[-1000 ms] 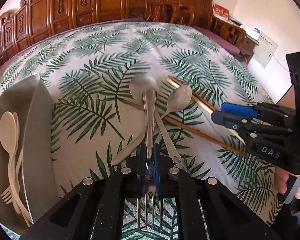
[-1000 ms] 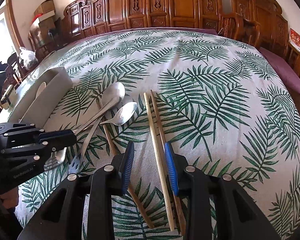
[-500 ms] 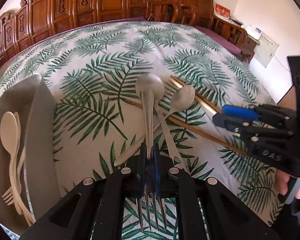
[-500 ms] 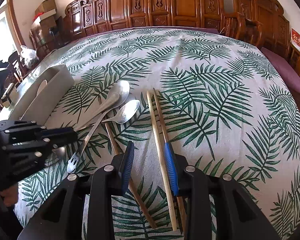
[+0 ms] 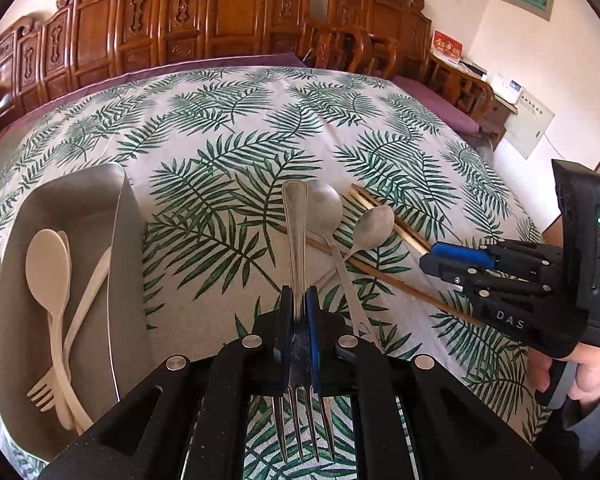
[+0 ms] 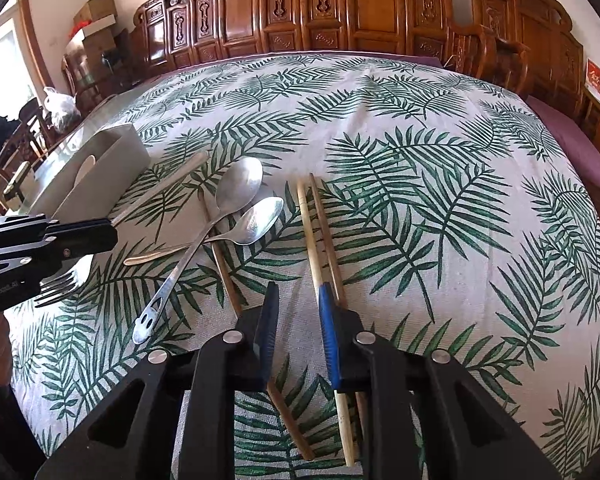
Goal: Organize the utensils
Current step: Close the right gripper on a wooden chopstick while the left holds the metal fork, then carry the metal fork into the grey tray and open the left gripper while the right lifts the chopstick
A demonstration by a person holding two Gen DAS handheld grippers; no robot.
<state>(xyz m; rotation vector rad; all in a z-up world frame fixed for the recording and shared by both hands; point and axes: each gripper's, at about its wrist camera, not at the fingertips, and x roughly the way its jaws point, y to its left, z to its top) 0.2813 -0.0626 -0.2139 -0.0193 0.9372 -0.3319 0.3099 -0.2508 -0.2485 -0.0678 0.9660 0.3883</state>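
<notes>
My left gripper point(image 5: 298, 300) is shut on a metal fork point(image 5: 296, 236) and holds it above the cloth, tines toward the camera; in the right wrist view that left gripper point(image 6: 100, 234) hangs at the left with the fork point(image 6: 56, 284). Two metal spoons point(image 6: 240, 180) point(image 6: 260, 220) lie crossed on a dark chopstick point(image 6: 224, 268). My right gripper point(image 6: 299, 292) points down at a pale chopstick point(image 6: 306, 224) and a darker one point(image 6: 324, 220). Its jaws are closing; the pale stick runs along the right pad's inner edge and the left pad stands clear of it.
A grey tray point(image 5: 118, 240) at the left holds a cream plastic spoon point(image 5: 46, 264) and a cream fork point(image 5: 44, 394). Carved wooden chairs point(image 6: 360, 12) ring the far edge of the leaf-print tablecloth point(image 6: 440, 200). A person's hand point(image 5: 580, 376) grips the right tool.
The left gripper has risen with the fork, whose handle now stands clear of the big spoon. The right gripper's jaws have narrowed around the pale chopstick.
</notes>
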